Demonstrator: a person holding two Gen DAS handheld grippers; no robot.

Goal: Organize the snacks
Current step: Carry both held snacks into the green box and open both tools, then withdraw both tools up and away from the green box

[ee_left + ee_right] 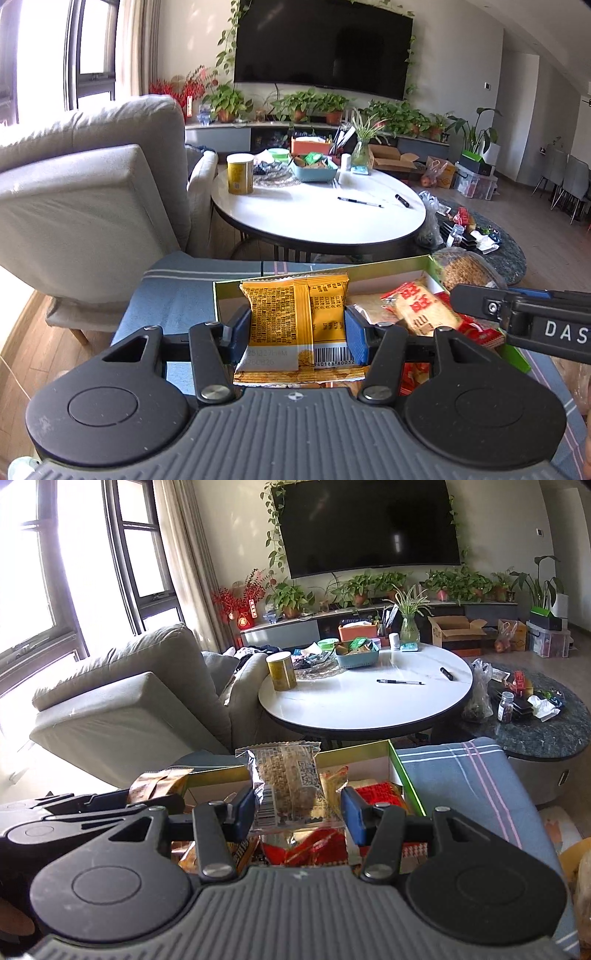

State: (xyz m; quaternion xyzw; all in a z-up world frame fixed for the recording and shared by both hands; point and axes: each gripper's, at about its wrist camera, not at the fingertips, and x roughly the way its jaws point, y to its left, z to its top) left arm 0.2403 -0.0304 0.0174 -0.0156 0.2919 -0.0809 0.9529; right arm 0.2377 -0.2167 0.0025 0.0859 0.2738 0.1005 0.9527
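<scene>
A blue striped cloth (461, 775) covers the surface at lower frame; on it sits one green-rimmed box (369, 266) of snacks. Beyond, at centre frame: one round white table (317, 221), two pens, one yellow canister (240, 173). My left gripper (298, 328) pinches one yellow snack packet (295, 317) above the box. My right gripper (298, 808) pinches one clear cereal-bar packet (286, 779) above it.

Bright daylight from blown-out windows (55, 572) at left; fisheye-curved edges; sharp focus.

Black tongs (298, 325), blue pads (355, 332)
</scene>
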